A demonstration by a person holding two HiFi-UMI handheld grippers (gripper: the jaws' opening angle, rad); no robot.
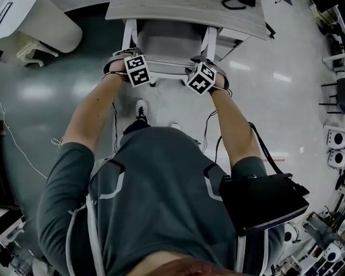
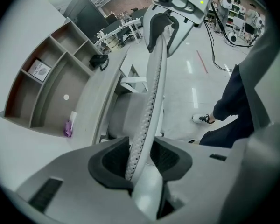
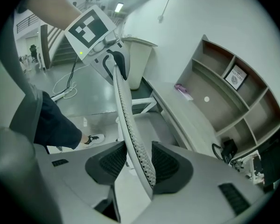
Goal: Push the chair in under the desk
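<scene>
Two grippers: left gripper point(image 2: 140, 160) and right gripper point(image 3: 139, 164) sit at opposite ends of the backrest's top edge, marker cubes facing up
Left gripper jaws: standing wide, with the mesh backrest point(image 2: 154, 87) running between the pads; gaps show beside it, so it looks straddled, not pinched
Right gripper jaws: wide as well, astride the same edge; the mesh appears to lean on one pad low down
Chair: the chair point(image 1: 168, 42) faces the table point(image 1: 184, 4) squarely, with its white frame at either side
Seat: the front part lies under the table edge, while the rear part and the backrest stand out over the floor point(image 1: 63, 91)
Person: stands right behind the chair with both arms stretched forward and one shoe point(image 1: 140, 111) near the chair's base
Beyond the table: a shelf unit point(image 3: 224, 101), well apart from the chair
Done so far: by my reading the chair is lined up and partly in, and both grippers are placed for a push
Left to do: the rest of the seat has to go under, until the backrest stands near the table edge
Judged progress: roughly midway, with the main push yet to finish
</scene>
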